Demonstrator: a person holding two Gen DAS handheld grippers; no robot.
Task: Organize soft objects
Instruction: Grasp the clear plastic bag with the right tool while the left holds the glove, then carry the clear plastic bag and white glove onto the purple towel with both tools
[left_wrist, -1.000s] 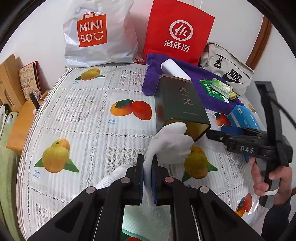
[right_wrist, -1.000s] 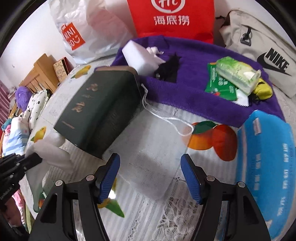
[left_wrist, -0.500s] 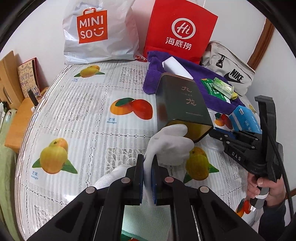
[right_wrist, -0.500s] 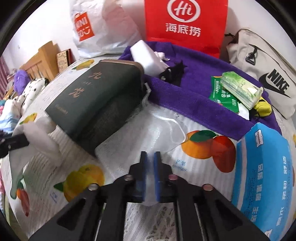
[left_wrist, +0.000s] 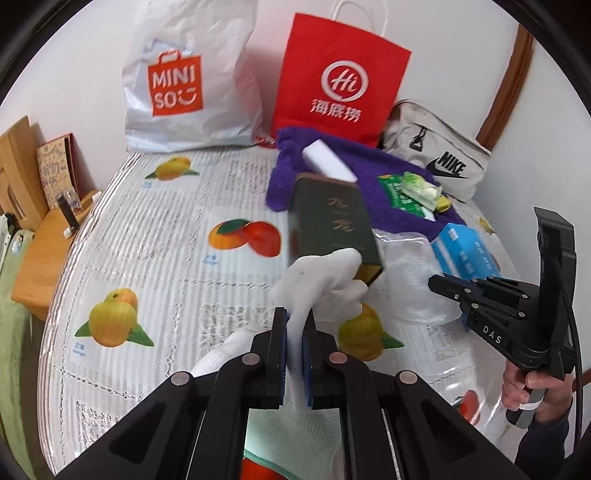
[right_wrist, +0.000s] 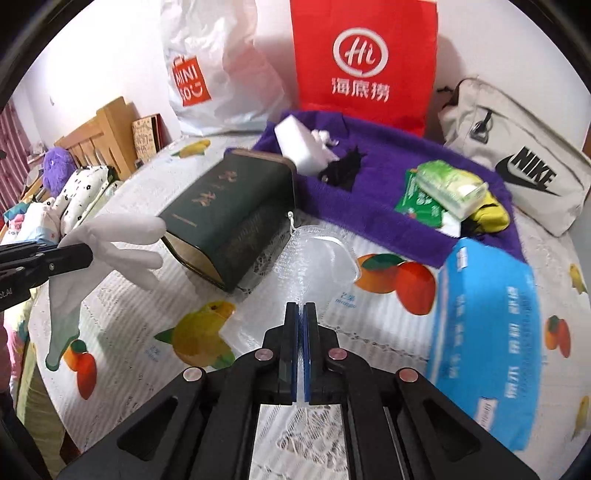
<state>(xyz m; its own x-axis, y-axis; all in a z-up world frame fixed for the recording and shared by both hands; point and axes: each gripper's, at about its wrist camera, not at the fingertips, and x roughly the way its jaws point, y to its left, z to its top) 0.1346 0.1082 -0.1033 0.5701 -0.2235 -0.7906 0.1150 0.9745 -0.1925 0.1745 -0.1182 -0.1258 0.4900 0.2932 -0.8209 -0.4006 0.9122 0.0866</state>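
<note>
My left fingers (left_wrist: 294, 354) pinch a white glove (left_wrist: 317, 284); my right fingers (right_wrist: 300, 354) have just closed onto a clear plastic bag (right_wrist: 317, 258).

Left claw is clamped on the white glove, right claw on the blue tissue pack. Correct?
Not quite. The left claw does clamp the white glove, but the right claw grips the clear plastic bag, not the blue tissue pack, per the right wrist view.

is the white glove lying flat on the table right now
No, the white glove is pinched in the left gripper and hangs lifted above the tablecloth, fingers toward the dark green tin.
</note>
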